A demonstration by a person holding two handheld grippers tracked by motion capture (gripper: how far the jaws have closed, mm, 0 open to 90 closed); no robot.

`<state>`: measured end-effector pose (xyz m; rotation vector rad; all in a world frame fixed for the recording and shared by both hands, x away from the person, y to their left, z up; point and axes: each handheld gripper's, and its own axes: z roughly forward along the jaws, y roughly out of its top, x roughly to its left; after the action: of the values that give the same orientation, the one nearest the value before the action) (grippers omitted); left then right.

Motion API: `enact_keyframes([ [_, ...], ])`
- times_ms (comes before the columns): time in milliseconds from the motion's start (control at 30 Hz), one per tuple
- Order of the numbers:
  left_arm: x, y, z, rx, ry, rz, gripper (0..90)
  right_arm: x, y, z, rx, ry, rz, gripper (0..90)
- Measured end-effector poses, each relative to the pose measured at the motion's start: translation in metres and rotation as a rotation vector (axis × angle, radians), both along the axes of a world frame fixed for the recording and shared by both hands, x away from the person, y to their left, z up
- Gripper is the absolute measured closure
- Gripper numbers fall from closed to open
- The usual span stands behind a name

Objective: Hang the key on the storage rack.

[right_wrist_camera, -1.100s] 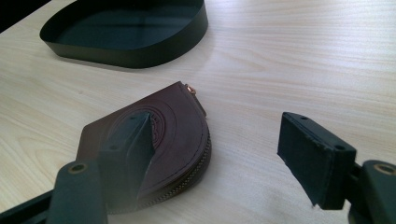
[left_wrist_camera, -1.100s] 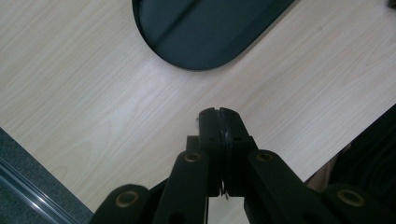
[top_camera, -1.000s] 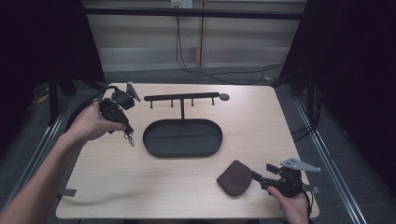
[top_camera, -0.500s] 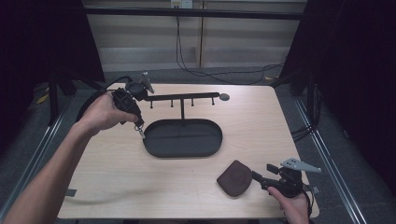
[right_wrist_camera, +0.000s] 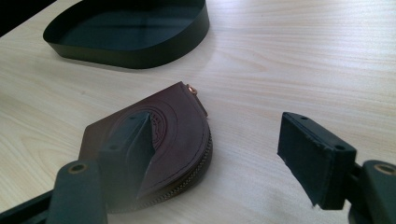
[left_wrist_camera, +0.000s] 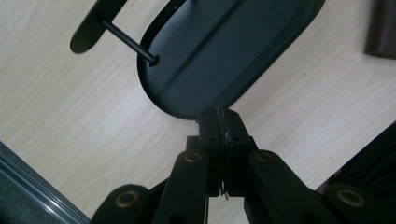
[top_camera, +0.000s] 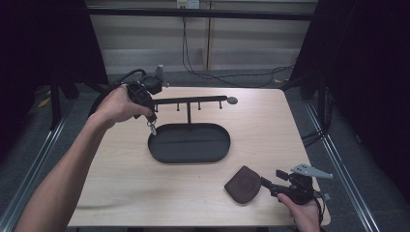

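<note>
My left gripper [top_camera: 151, 119] points down at the left end of a black peg rack [top_camera: 193, 101]. It is shut on a small metal ring piece [top_camera: 152, 128] that dangles over the left rim of the black oval tray [top_camera: 212, 153]. In the left gripper view the shut jaws pinch a thin silvery edge [left_wrist_camera: 225, 136] above the tray [left_wrist_camera: 261, 56]. A brown leather pouch [top_camera: 243, 184] lies near the table's front edge. My right gripper [top_camera: 266, 183] rests beside it, open. In the right gripper view the pouch [right_wrist_camera: 177, 126] sits by the left jaw, with bare table between the jaws of that gripper [right_wrist_camera: 219, 149].
The rack's post rises from the tray, and its bar carries several short pegs and a round end disc [top_camera: 232, 100]. Cables run behind the table's far edge. Dark curtains stand at both sides. Bare wood [top_camera: 121, 179] lies front left.
My left hand has carried the metal piece right and slightly up, from the table's left side to the rack's left end. The right gripper and the pouch have stayed put.
</note>
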<state>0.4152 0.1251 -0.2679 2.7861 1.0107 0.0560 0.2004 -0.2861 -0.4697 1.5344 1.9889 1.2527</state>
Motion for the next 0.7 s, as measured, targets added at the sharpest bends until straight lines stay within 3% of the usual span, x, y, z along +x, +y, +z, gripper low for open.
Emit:
enact_keyframes([
  [200,0.012,-0.004,0.001,-0.002,0.01,0.0,89.2,0.0,-0.001,0.0,0.005,0.002,0.003,26.4],
  [367,0.023,-0.004,-0.003,-0.005,0.013,0.043,89.3,0.0,0.0,0.0,0.007,0.003,0.005,26.4],
  [700,0.038,-0.003,-0.009,-0.017,0.034,0.067,89.3,0.0,0.001,0.0,0.008,0.007,0.011,26.4],
])
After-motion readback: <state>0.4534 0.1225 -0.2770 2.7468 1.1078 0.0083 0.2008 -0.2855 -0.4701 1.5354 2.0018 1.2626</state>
